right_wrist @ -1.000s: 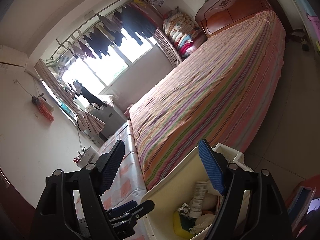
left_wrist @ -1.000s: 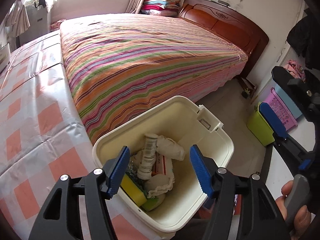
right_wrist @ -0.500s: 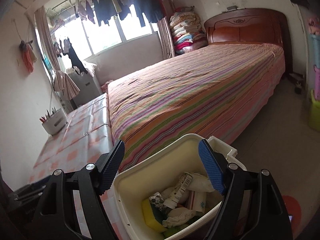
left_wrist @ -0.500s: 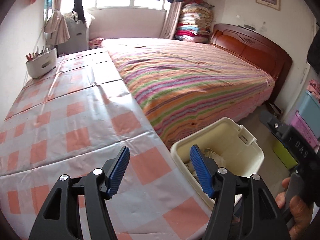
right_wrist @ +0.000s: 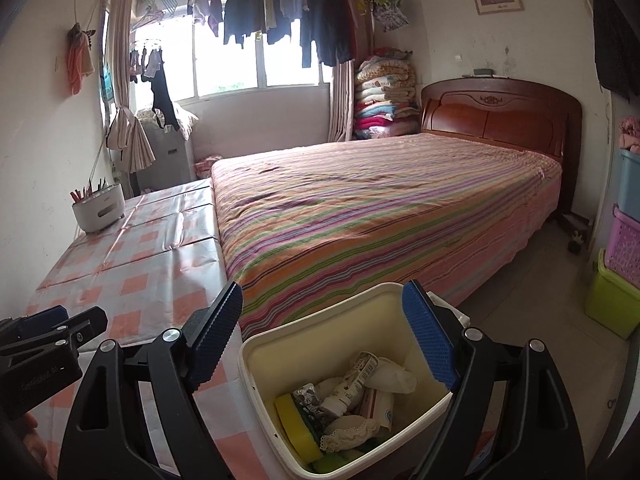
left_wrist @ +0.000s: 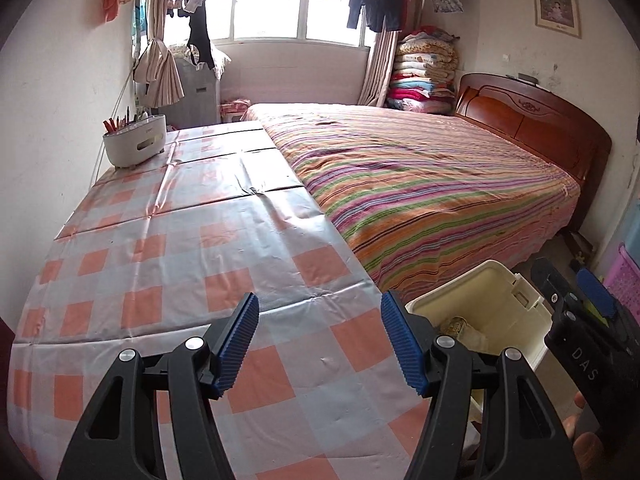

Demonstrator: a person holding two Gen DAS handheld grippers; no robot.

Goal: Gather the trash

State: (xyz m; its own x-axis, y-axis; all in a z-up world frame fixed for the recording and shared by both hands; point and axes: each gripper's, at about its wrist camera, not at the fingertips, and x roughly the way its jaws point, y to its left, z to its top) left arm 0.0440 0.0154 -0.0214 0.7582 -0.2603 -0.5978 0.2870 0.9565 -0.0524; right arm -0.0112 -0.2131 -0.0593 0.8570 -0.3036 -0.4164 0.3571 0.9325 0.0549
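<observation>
Left wrist view: left gripper (left_wrist: 316, 340) released, nothing btwn its blue pads, over the near edge of the checked table (left_wrist: 168, 264). Cream bin (left_wrist: 492, 316) sits just off the table's near right corner, beside the striped bed (left_wrist: 432, 184).

Right wrist view: right gripper (right_wrist: 322, 336) also spread wide, holding nothing, above the bin (right_wrist: 320, 336). Trash (right_wrist: 344, 400) piled inside: yellow sponge (right_wrist: 294, 420), small bottle, crumpled wrappers.
</observation>
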